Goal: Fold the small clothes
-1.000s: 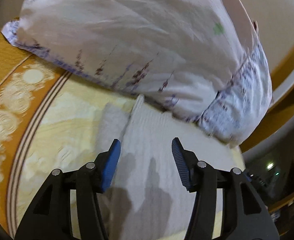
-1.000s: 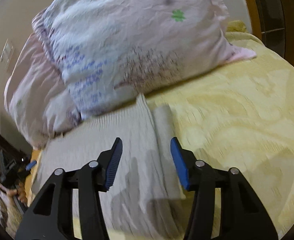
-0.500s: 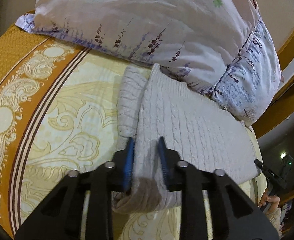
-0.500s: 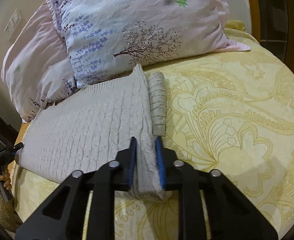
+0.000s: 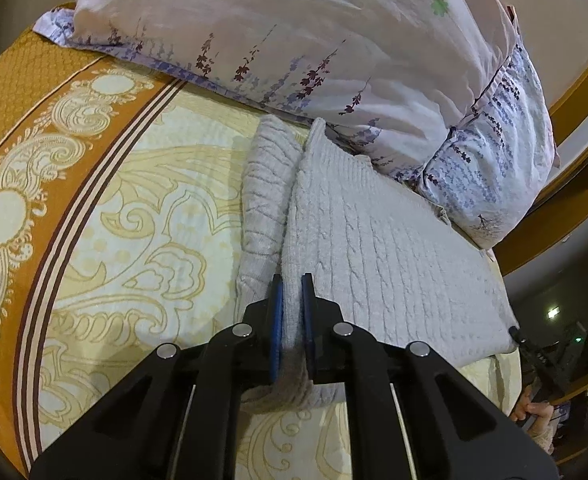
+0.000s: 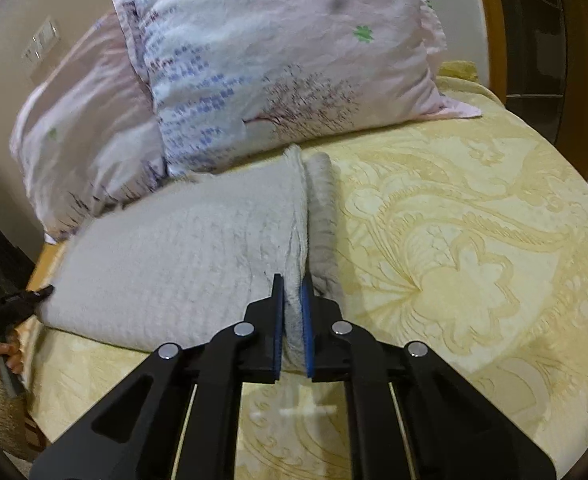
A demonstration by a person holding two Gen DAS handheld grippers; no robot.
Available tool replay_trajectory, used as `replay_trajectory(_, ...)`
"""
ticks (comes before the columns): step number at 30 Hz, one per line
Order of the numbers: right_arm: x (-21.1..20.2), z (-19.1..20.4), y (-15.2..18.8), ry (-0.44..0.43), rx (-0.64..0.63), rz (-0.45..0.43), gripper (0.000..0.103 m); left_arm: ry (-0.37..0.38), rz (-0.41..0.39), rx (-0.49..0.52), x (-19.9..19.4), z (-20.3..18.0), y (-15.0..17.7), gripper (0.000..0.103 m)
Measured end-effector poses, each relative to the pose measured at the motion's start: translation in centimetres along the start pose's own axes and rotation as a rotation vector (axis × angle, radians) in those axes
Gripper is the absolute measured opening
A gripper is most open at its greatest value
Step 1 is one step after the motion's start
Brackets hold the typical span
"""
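A grey cable-knit sweater (image 5: 378, 248) lies on the bed, its far edge against the pillows. In the left wrist view my left gripper (image 5: 292, 320) is shut on the sweater's near left corner, with a folded sleeve (image 5: 264, 184) lying just left of it. In the right wrist view my right gripper (image 6: 292, 320) is shut on the sweater's (image 6: 182, 248) near right corner, with the other sleeve (image 6: 322, 216) just right of it. Each gripper also shows small at the far corner in the other's view.
Two floral pillows (image 5: 314, 36) (image 6: 270, 68) lean at the head of the bed behind the sweater. The yellow patterned bedspread (image 6: 474, 248) spreads to the right, with an orange border (image 5: 26, 128) at the left. A wooden bed frame (image 5: 566, 208) rims the bed.
Both grippers went from open above the sweater to shut on its near corners. They have pulled back from the pillows, and the cloth is pinched up between the jaws.
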State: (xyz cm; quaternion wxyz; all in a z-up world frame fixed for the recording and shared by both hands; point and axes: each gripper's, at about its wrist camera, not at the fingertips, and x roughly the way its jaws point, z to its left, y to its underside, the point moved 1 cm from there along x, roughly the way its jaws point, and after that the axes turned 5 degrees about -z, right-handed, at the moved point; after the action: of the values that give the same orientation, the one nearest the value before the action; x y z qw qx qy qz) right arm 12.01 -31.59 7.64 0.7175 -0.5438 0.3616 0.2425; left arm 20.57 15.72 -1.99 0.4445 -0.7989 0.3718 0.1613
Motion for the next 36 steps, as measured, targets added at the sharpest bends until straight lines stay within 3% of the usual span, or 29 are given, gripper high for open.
replay_trajectory(6,2.6,0.0,0.3,0.086,-0.043,0.053,0.008,0.010,-0.010,-0.009,-0.2,0.3,0.7,0.008)
replay_trajectory(11,2.4,0.3,0.1,0.087,-0.052,0.069,0.014,0.025,-0.027,-0.010,-0.5,0.2,0.8,0.008)
replay_trajectory(13,1.8,0.3,-0.4,0.078,-0.028,0.053,0.022,0.042,-0.034,-0.026,-1.0,0.1,0.6,0.009)
replay_trajectory(14,1.3,0.4,-0.7,0.075,-0.019,0.028,0.032,0.048,-0.042,-0.031,-1.3,0.1,0.4,0.009)
replay_trajectory(15,1.0,0.6,-0.9,0.072,-0.017,0.011,0.041,0.052,-0.049,-0.035,-1.6,0.1,0.3,0.013)
replay_trajectory(16,0.7,1.1,-1.3,0.055,-0.019,-0.010,0.043,0.050,-0.063,-0.039,-1.9,0.2,0.0,0.018)
replay_trajectory(18,0.7,2.0,-1.8,0.019,-0.033,-0.019,0.046,0.037,-0.085,-0.053,-2.3,0.4,-0.6,0.048)
replay_trajectory(20,1.1,3.3,-2.4,-0.032,-0.045,-0.016,0.049,0.038,-0.085,-0.073,-2.2,0.5,-1.3,0.059)
replay_trajectory(25,3.5,7.8,-2.8,-0.125,-0.106,0.022,0.050,0.062,-0.024,-0.163,-0.4,1.3,-2.7,0.063)
replay_trajectory(30,5.2,12.7,-2.3,-0.132,-0.235,0.035,0.059,0.051,0.012,-0.157,0.9,0.8,-2.9,0.068)
replay_trajectory(36,7.8,15.2,-1.1,-0.082,-0.313,0.097,0.066,0.038,0.014,-0.128,1.4,0.3,-2.8,0.073)
